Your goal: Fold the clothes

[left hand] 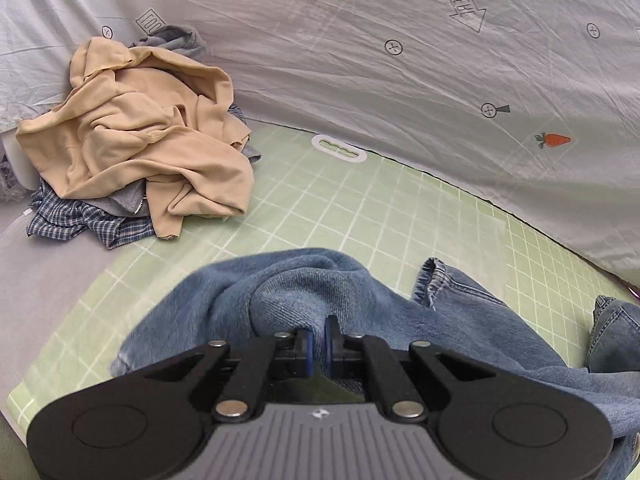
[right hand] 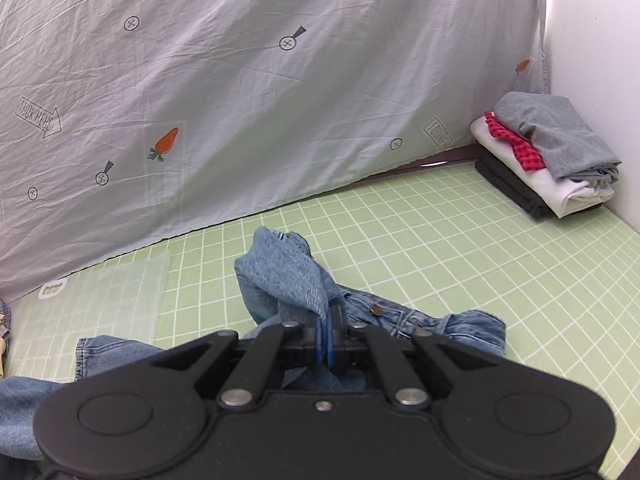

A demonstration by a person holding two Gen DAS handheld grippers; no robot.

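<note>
- Jeans located on the green grid mat, in the middle of the desk, partly bunched and partly spread.
- Left gripper clamped on a raised fold of denim; blue fingers nearly together with cloth pinched between them.
- Right gripper clamped on another part of the jeans, close to the metal button; fingers together on a thin peak of fabric.
- Two separate pinch points, one per gripper: judged to allow the garment to be lifted and stretched flat before any fold is made.
- Denim tented upward at both pinches, which suggests the cloth is borne by the fingers there and not by the mat.
- Unfolded pile kept at the left edge of the mat: tan hoodie on top, checked shirt and grey items beneath. Placement well apart from the jeans keeps the work area free.
- Folded stack kept at the far right corner against the wall: dark item at the bottom, white above it, red checked and grey on top. Judged to be the destination for finished pieces.
- Printed sheet hung behind the mat as a backdrop.
- Stage judged early: jeans gripped but no fold yet formed.
- Risk judged: thin pinch on heavy denim may slip under tension.
</note>
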